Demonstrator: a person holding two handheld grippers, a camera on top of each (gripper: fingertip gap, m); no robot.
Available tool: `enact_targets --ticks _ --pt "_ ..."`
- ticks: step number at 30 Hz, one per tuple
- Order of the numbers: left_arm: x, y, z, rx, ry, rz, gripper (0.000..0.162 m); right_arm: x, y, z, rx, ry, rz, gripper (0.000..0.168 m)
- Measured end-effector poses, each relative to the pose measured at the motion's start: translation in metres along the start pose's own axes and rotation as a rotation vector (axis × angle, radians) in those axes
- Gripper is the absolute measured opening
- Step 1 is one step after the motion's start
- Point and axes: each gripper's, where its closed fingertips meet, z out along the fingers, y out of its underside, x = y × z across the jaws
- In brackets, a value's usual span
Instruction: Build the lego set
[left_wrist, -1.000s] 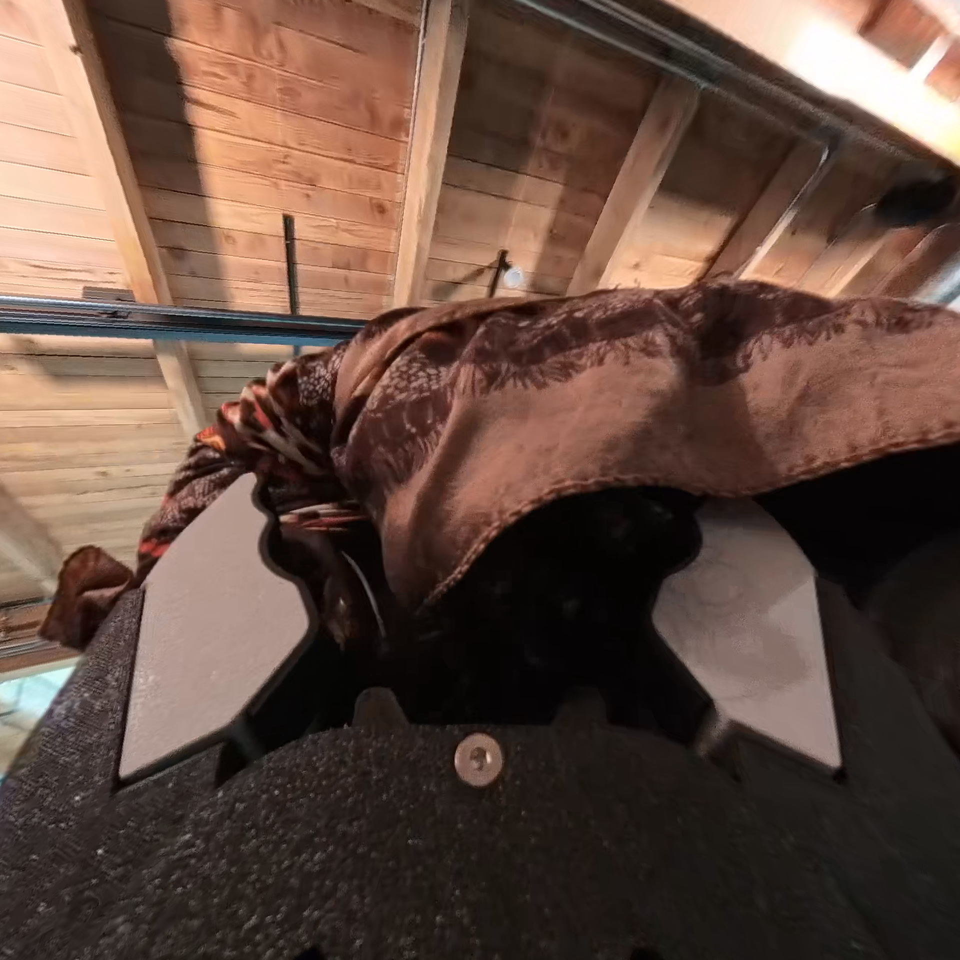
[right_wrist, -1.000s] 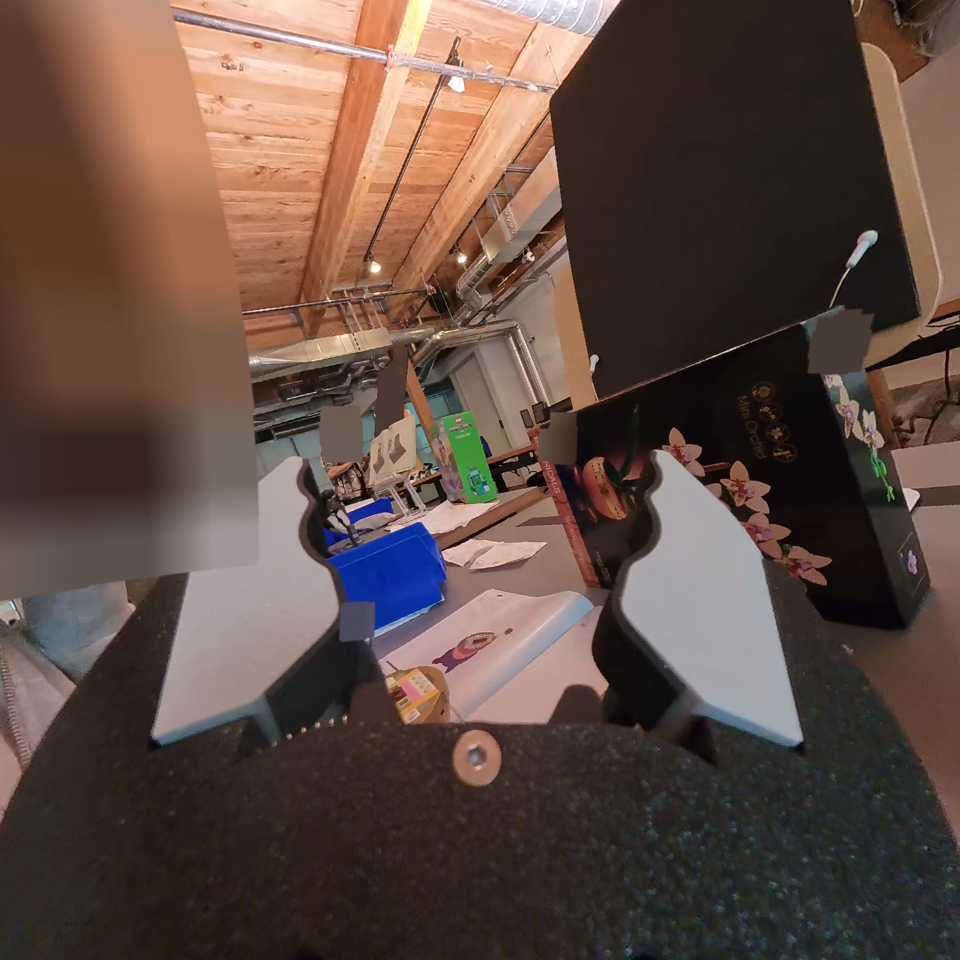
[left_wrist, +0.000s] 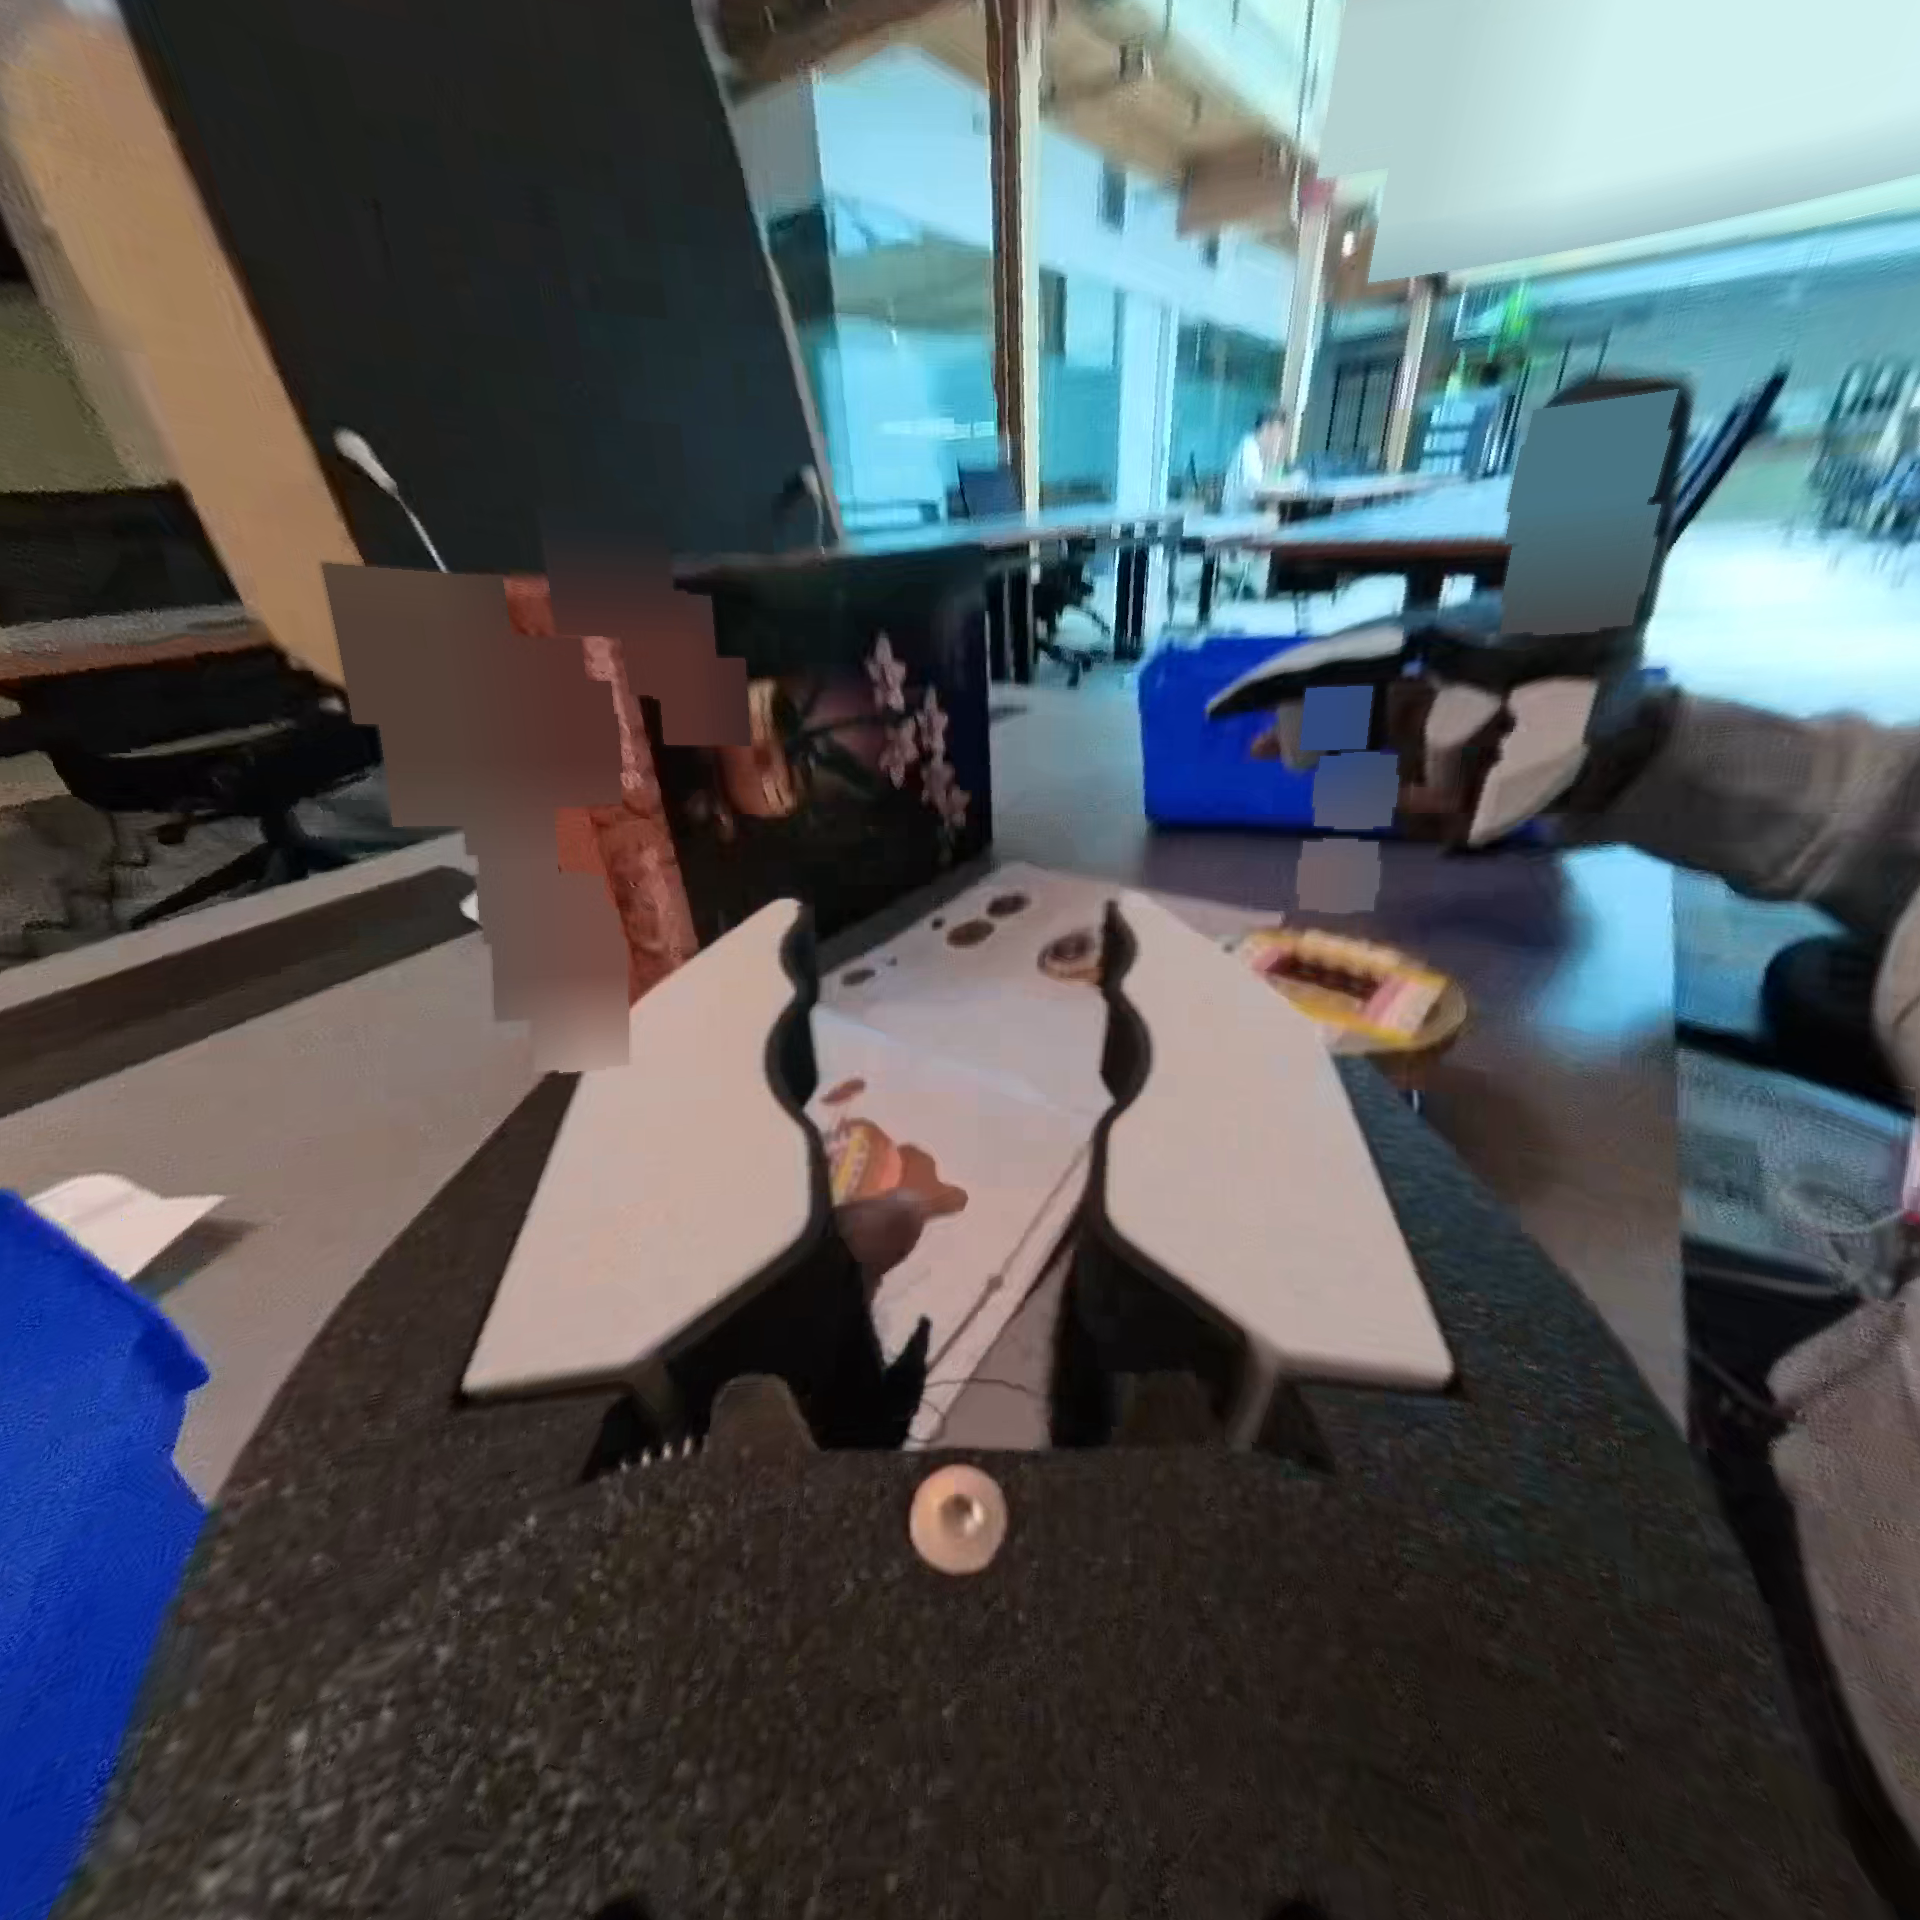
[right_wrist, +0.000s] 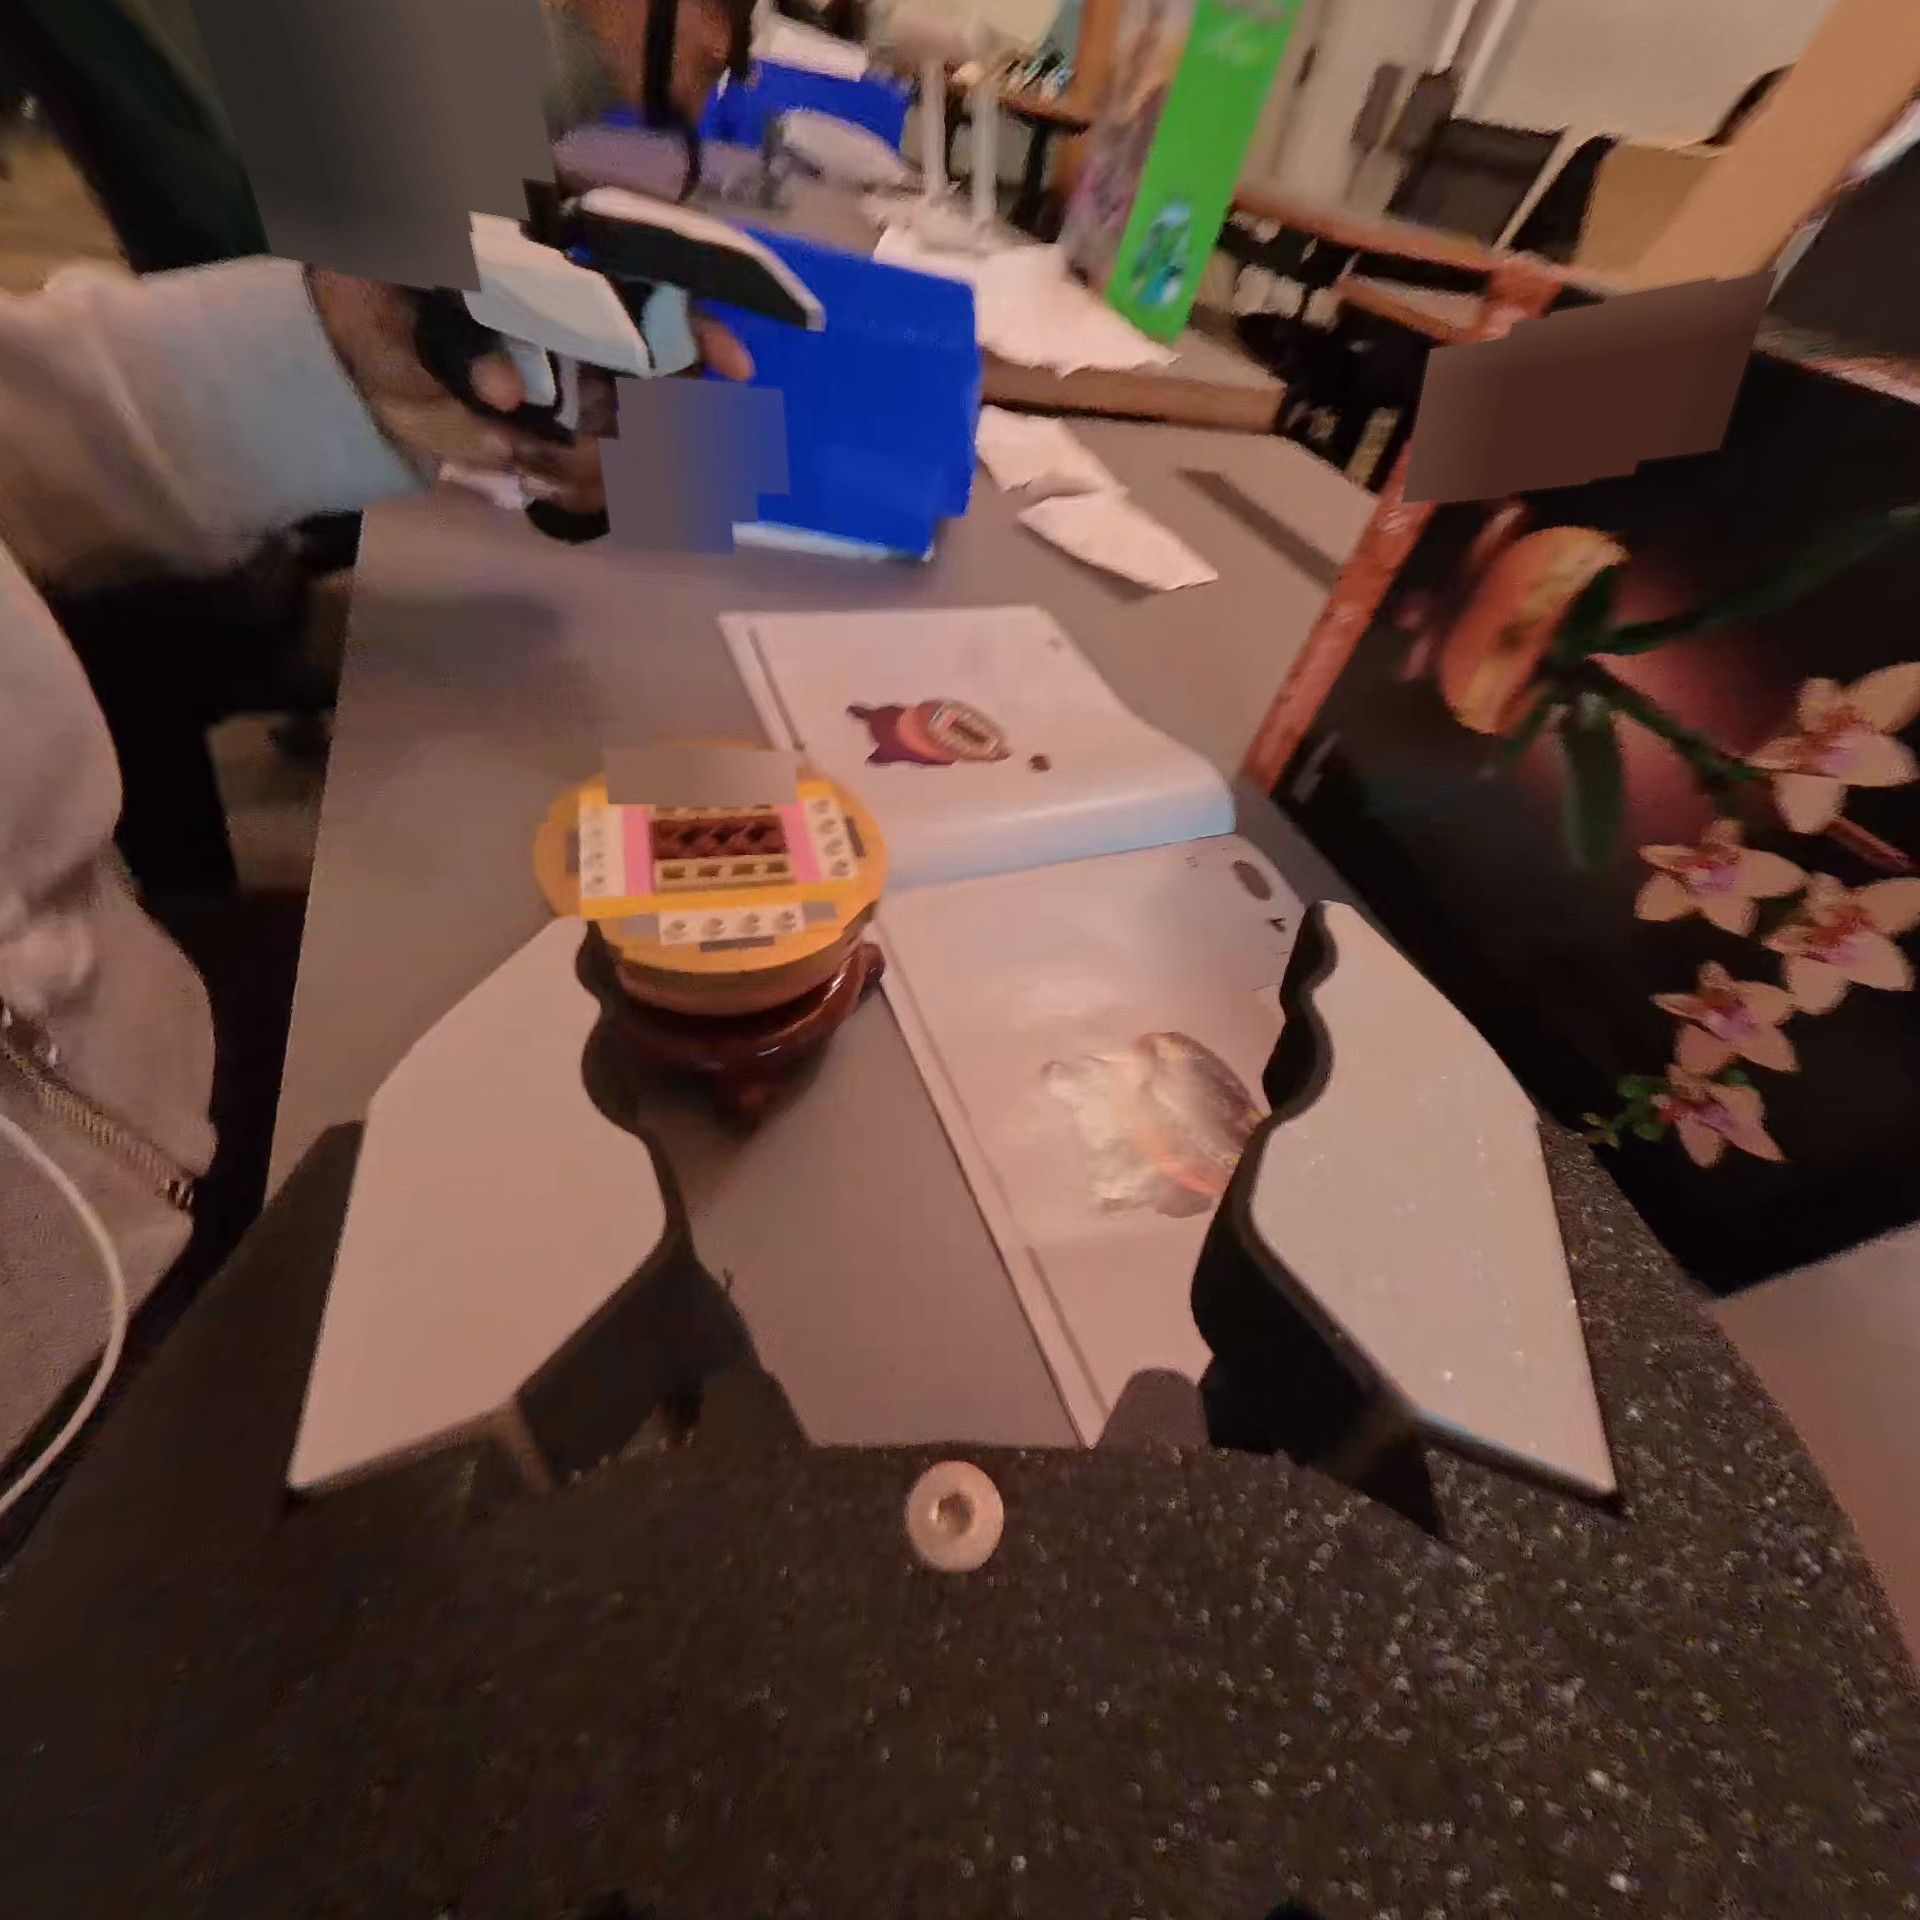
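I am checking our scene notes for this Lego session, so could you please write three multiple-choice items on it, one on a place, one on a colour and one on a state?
1. Where does the round Lego build stand?
A. On the grey table, left of the open instruction booklet
B. Inside the blue bin
C. On top of the flower-printed box

2. What colour is the bin behind the booklet?
A. Red
B. Blue
C. White

3. How is the right gripper?
A. Shut on the build
B. Shut on the booklet
C. Open and empty

Answers: 1 A, since the right wrist view shows the build on bare tabletop beside the booklet; 2 B, as the bin is plainly blue; 3 C, because a wide gap parts its fingers with nothing between them.
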Motion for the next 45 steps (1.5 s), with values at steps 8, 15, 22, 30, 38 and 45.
enact_targets --ticks 8,15,22,30,38,45 --pt "0.097 0.064 0.064 -0.308 0.352 0.033 0.118 -0.048 0.023 0.033 -0.089 -0.243 -0.004 0.103" --pt "0.112 0.079 0.071 -0.337 0.486 0.069 0.092 -0.061 0.027 0.052 -0.098 -0.339 0.02 0.092" --pt "0.114 0.089 0.08 -0.385 0.552 0.117 0.092 -0.062 0.029 0.059 -0.127 -0.393 0.002 0.086" --pt "0.112 0.087 0.086 -0.357 0.56 0.148 0.083 -0.061 0.03 0.062 -0.133 -0.48 -0.042 0.085" --pt "0.106 0.087 0.087 -0.364 0.521 0.127 0.083 -0.061 0.027 0.07 -0.101 -0.514 -0.033 0.085" --pt "0.095 0.087 0.077 -0.4 0.51 0.008 0.101 -0.051 0.027 0.065 -0.093 -0.442 0.127 0.102"
